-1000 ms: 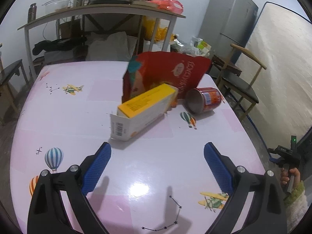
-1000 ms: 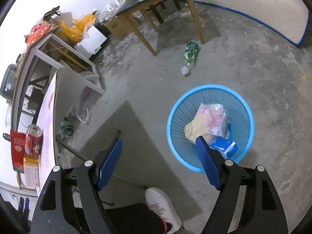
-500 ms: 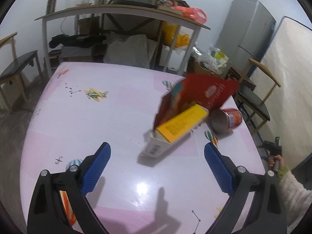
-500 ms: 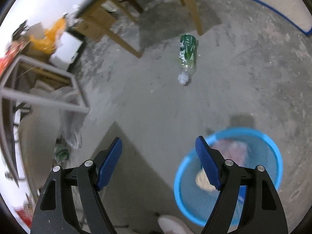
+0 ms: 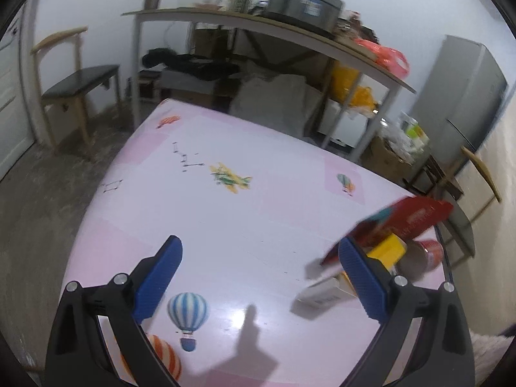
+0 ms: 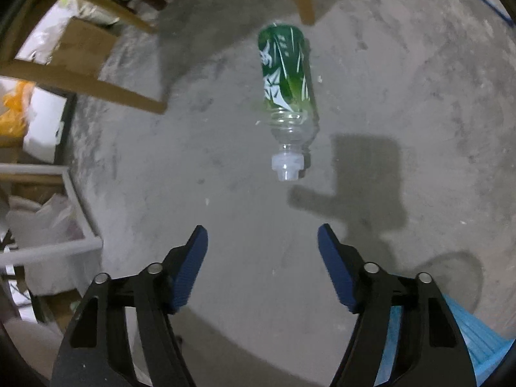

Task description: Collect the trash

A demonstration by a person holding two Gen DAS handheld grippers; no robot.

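Note:
In the right wrist view a clear plastic bottle [image 6: 288, 95] with a green label lies on the concrete floor, its cap toward me. My right gripper [image 6: 262, 242] is open and empty, a short way in front of the cap. The rim of a blue trash basket [image 6: 477, 342] shows at the lower right. In the left wrist view my left gripper [image 5: 259, 258] is open and empty above a pink table [image 5: 242, 225]. At the table's right edge lie a red bag [image 5: 409, 217], a yellow and white box [image 5: 325, 290] and a red can [image 5: 422, 258], partly hidden by the right finger [image 5: 361, 277].
Wooden chair legs [image 6: 96, 87] stand left of and behind the bottle. A white shelf frame [image 6: 77, 213] with bags is at the left. Beyond the table are a loaded shelf [image 5: 274, 29], a bench [image 5: 77, 80], a fridge [image 5: 464, 96] and a chair [image 5: 464, 213].
My right gripper has swung from above the blue basket toward the bottle, which is now nearer and centred. My left gripper has turned left, so the table trash slid to the right edge.

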